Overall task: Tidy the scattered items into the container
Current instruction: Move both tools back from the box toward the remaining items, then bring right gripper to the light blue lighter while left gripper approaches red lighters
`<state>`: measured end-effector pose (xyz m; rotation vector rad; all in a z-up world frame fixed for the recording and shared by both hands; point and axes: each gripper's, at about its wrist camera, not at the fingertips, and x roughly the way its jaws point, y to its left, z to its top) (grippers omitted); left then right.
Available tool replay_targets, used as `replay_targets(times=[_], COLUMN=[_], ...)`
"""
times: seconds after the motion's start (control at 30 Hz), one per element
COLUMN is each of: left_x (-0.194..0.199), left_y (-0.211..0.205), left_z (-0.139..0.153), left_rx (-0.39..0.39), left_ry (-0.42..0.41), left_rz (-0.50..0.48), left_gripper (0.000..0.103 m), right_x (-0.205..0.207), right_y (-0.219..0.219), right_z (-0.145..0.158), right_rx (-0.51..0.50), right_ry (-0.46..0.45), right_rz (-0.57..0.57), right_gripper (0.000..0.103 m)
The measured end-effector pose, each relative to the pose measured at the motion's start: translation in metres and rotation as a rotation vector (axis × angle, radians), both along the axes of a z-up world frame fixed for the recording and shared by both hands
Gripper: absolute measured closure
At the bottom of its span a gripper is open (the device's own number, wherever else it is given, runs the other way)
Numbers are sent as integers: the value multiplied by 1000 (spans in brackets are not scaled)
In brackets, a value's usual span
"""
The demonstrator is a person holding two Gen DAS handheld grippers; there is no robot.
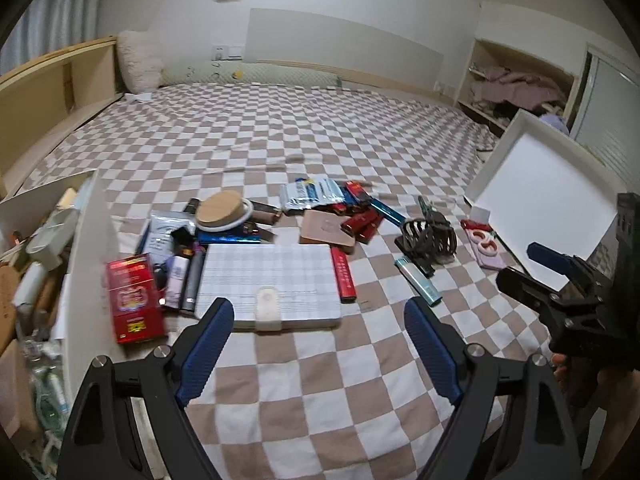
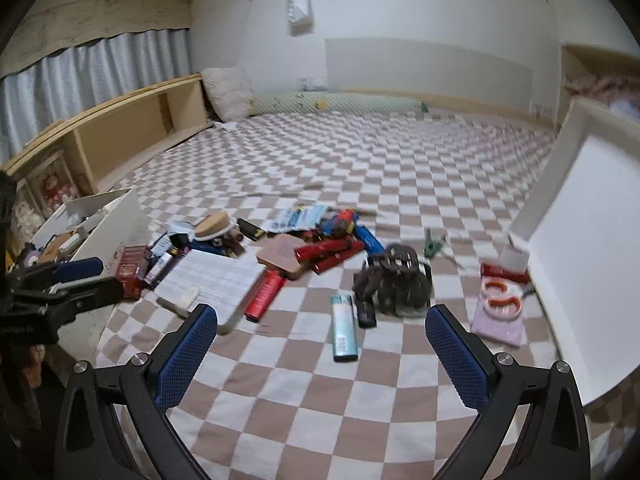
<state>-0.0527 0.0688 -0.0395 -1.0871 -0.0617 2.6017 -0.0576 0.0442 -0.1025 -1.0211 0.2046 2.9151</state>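
Scattered items lie on the checked bedspread: a white plaid case [image 1: 272, 280], a red box [image 1: 134, 296], a round wooden lid [image 1: 222, 208], red tubes [image 1: 362, 226], a brown hair claw [image 1: 428, 236] and a teal lighter [image 1: 418, 280]. My left gripper [image 1: 318, 312] is open just short of the plaid case, with nothing between its fingers. My right gripper [image 2: 322, 316] is open too, hovering in front of the teal lighter [image 2: 344, 328] and the hair claw [image 2: 396, 280]. A white box [image 1: 86, 216] holding several things stands at the left.
A tilted white tray [image 1: 540, 184] rests at the right, with a lilac card of rings [image 1: 488, 250] beside it. Wooden shelving [image 1: 48, 92] runs along the left of the bed. Pillows [image 1: 136, 62] lie at the far end.
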Motion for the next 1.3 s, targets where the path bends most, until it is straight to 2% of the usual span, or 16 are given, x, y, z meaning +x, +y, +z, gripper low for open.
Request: replay_targets(times=[0.03,0.13,0.27,0.3,0.33,0.4,0.5,0.53,0.63,0.7,0.77,0.83,1.0,1.1,1.17,1.3], left_x=[-3,-11,-16,-19,-21,-28,-38,-41,-51,-57,-60,-62,-69,-69,-68,-67], left_y=[5,18,40,46,50,58,64,65,67,70,71,75,86,90,87,92], left_z=[-4,-14,-23,-26,-29,-35,-45,-48,-58,-64,-68,-71,-83,-92,-96,-98], left_rx=[-2,-13,-33,-33,-31,-31,-26,-19,-1,7,9,8,3,-41,-38,-67], left_ry=[-7,-51,-62,-64,-69,-78,-90,-99,-123,-139,-149,-157,-183,-191,-191,-165], left_rz=[-6,-31,-94,-110,-119,-126,-122,-120,-117,-117,-115,-122,-129,-72,-26,2], left_gripper=[17,32,36,39,39,39,39,39,50,50,50,56,57,57,57,57], right_x=[-2,-13,-24,-28,-32,-41,-51,-54,-61,-68,-73,-76,-69,-63,-58,-51], right_y=[4,12,20,23,25,30,32,32,32,31,30,31,40,40,42,45], right_z=[-5,-21,-41,-46,-51,-63,-77,-81,-92,-99,-105,-106,-105,-105,-106,-107], right_rx=[-17,-52,-53,-69,-84,-102,-117,-128,-130,-131,-118,-117,-162,-166,-185,-214], right_ry=[-12,-78,-127,-143,-160,-195,-233,-241,-266,-285,-295,-295,-278,-276,-275,-274], right_rz=[-2,14,-14,-13,-13,-21,-9,1,11,24,28,24,11,5,-2,-10], right_gripper=[0,0,0,5,18,31,39,46,54,62,65,75,77,77,77,77])
